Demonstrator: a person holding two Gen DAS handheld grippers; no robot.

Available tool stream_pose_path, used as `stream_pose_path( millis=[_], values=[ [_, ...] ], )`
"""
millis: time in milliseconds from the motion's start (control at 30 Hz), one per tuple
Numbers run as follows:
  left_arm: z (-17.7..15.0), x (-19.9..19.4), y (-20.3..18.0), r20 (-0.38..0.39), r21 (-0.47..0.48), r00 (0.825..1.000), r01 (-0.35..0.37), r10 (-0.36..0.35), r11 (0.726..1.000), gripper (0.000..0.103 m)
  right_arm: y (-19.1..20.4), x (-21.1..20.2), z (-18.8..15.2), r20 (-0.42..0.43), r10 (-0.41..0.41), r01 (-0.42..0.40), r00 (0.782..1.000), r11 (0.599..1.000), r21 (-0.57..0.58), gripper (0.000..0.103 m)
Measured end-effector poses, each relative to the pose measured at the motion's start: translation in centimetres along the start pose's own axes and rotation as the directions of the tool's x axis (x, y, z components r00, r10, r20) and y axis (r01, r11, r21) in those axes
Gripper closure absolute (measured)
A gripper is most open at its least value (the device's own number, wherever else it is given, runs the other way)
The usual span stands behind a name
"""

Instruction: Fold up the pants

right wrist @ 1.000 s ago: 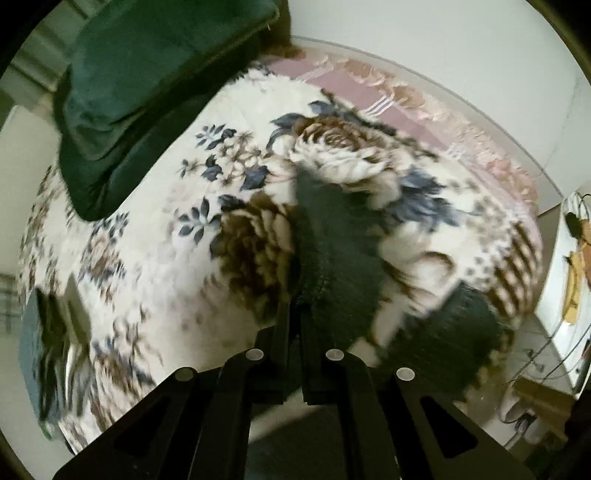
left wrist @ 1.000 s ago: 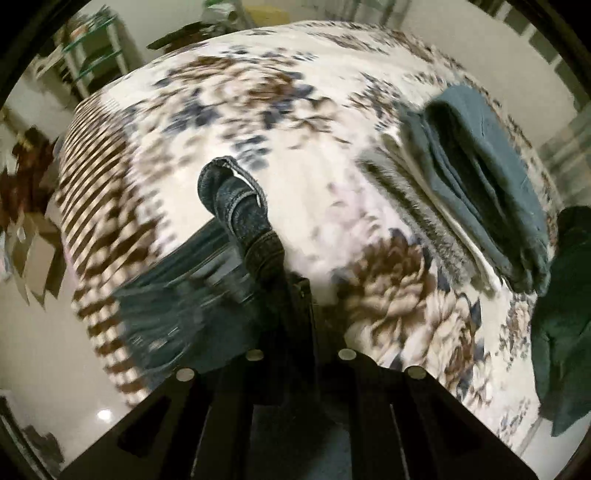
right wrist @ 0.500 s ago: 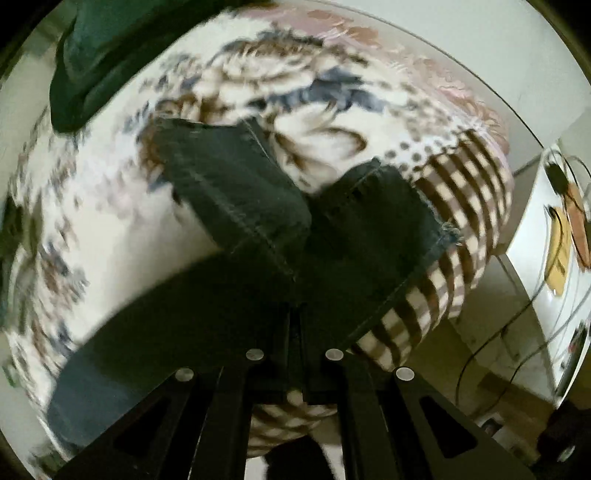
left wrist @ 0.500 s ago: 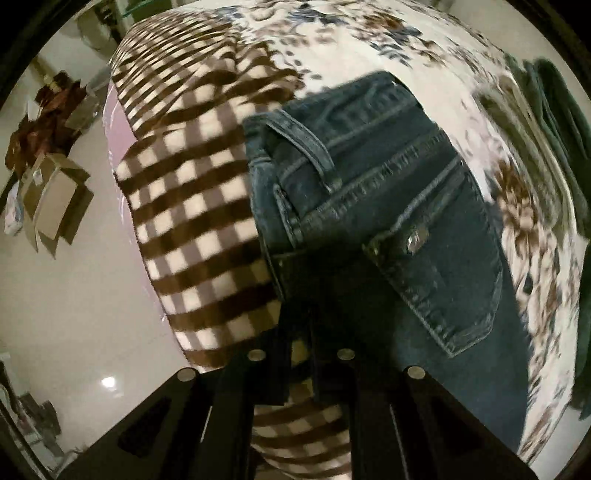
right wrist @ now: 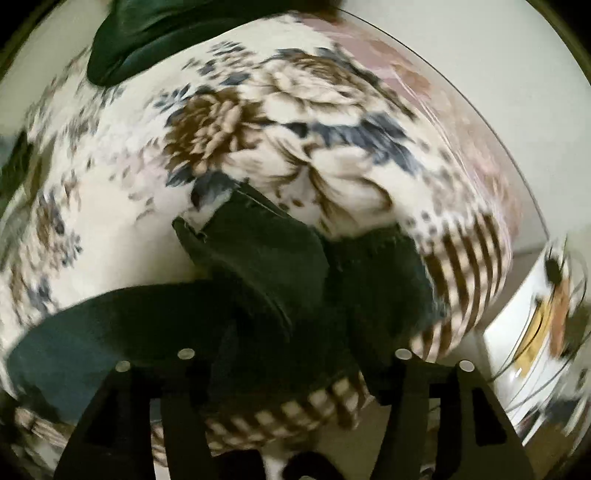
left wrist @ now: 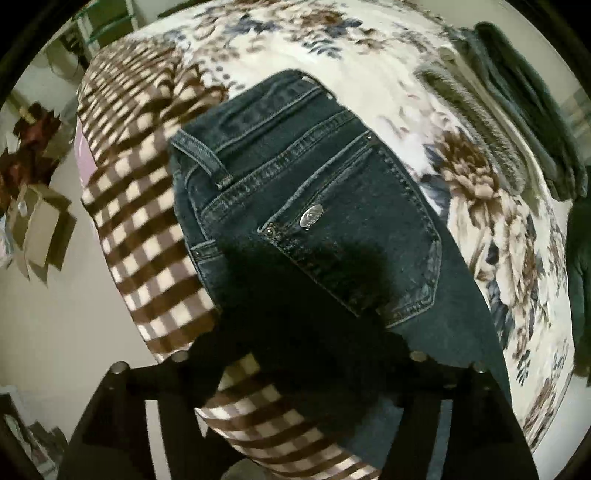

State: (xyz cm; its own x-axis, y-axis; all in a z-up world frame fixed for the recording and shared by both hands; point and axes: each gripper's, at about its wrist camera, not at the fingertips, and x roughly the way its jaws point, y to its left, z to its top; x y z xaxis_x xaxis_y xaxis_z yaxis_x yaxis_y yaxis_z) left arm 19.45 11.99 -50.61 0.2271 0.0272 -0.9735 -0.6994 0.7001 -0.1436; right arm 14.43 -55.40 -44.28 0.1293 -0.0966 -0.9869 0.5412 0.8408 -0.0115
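Note:
Dark blue jeans [left wrist: 314, 206] lie on the flowered bed cover [left wrist: 388, 85], waistband and back pocket up, near the checked edge of the bed. My left gripper [left wrist: 299, 354] is open above the seat of the jeans, its fingers spread wide and holding nothing. In the right wrist view the leg ends of the jeans [right wrist: 266, 266] lie crumpled near the bed edge. My right gripper [right wrist: 295, 354] is open over them, fingers spread and empty.
A stack of folded clothes [left wrist: 517, 110] lies at the far right of the bed. A dark green cushion [right wrist: 155, 33] sits at the far end. Cardboard pieces [left wrist: 40, 229] lie on the floor left of the bed. White furniture [right wrist: 535, 332] stands to the right.
Both grippers were shut on the jeans and have opened, letting them go. The jeans, held up a second ago, now lie flat on the bed.

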Motion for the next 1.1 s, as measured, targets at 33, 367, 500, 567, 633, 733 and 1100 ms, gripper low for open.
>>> stream_pose_path(
  millis=[33, 367, 500, 567, 633, 733, 1100],
  values=[
    [0.3, 0.2, 0.1, -0.005, -0.010, 1.000, 0.012, -0.012, 1.000, 0.036, 0.1, 0.2, 0.3, -0.003, 0.021, -0.021, 1.000, 1.000, 0.012, 0.038],
    [1.9, 3.6, 2.6, -0.040, -0.154, 0.999, 0.028, -0.035, 0.988, 0.047, -1.2, 3.0, -4.4, -0.119, 0.268, -0.208, 0.956, 0.907, 0.366, 0.028],
    [2.4, 2.8, 2.2, 0.008, -0.117, 1.000, -0.011, 0.012, 0.993, 0.096, -1.5, 6.9, -7.1, -0.126, 0.384, -0.269, 0.915, 0.811, 0.519, 0.028],
    [2.4, 2.5, 2.6, 0.011, -0.120, 1.000, 0.015, -0.013, 0.993, 0.097, -1.7, 8.3, -7.7, -0.055, 0.445, -0.330, 0.894, 0.737, 0.589, 0.030],
    [2.5, 2.2, 3.2, 0.016, -0.119, 0.999, 0.037, -0.035, 0.992, 0.098, -1.4, 8.5, -7.5, 0.029, 0.429, -0.361, 0.903, 0.720, 0.592, 0.053],
    [2.4, 0.9, 3.8, 0.032, -0.106, 0.998, 0.065, -0.062, 0.992, 0.098, -0.5, 7.8, -7.5, 0.037, 0.390, -0.338, 0.920, 0.742, 0.579, 0.097],
    [2.5, -0.9, 7.0, 0.035, -0.068, 0.999, 0.034, -0.031, 0.997, 0.097, -0.9, 5.4, -9.5, -0.118, 0.351, -0.269, 0.929, 0.860, 0.434, 0.098]
  ],
)
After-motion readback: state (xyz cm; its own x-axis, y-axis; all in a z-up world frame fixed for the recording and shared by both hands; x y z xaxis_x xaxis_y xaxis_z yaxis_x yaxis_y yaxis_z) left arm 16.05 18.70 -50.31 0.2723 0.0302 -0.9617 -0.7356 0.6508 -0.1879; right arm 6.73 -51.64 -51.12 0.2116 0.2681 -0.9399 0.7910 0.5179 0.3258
